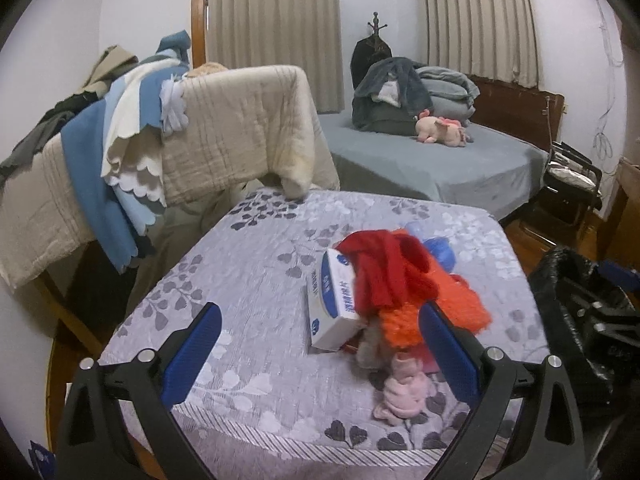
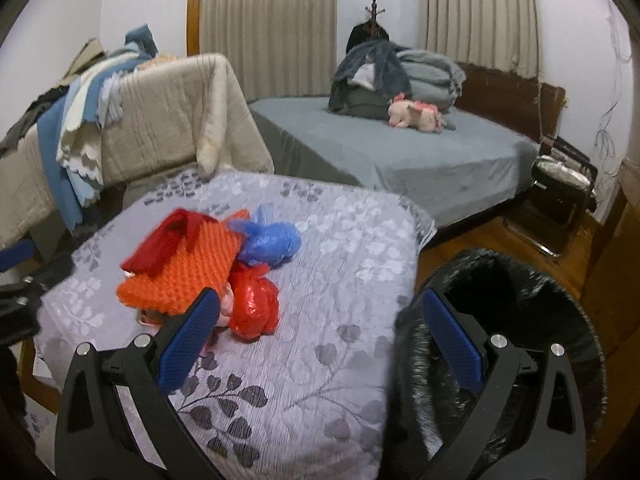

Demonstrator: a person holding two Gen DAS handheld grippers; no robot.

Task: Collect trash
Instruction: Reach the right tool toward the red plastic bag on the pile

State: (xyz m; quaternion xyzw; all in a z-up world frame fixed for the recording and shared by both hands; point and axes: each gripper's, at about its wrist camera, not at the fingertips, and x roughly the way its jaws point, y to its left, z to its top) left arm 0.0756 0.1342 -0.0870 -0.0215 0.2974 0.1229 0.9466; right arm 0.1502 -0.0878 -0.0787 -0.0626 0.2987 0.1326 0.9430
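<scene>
**Red and blue crumpled bags heaped on the table, both grippers held wide and empty**

Glossy red plastic is seen in a crumpled bag [image 2: 254, 308] lying on the grey leaf-patterned tablecloth [image 2: 340, 240], touching the near edge of an orange knitted cloth [image 2: 188, 276]. A crumpled blue bag [image 2: 268, 240] is pressed against the far side of the same cloth, its loose end pointed away towards the bed [image 2: 400, 160]. A dark red cloth [image 2: 168, 236] is draped over the orange one. In the left wrist view a white and blue box [image 1: 334, 304] is lodged under the heap, its long axis run from the far end towards the camera and tilted slightly right; a pink bundle [image 1: 402, 390] lies nearer the table edge.

The left gripper [image 1: 320, 348] is held low over the near edge of the table, level and pointed at the heap, jaws spread wide with nothing between them. The right gripper [image 2: 326, 344] is held likewise, wide apart and empty, straddling the table's right edge, its right finger [image 2: 452, 344] over the black bag-lined bin [image 2: 520, 292] that stands just beside the table.
</scene>
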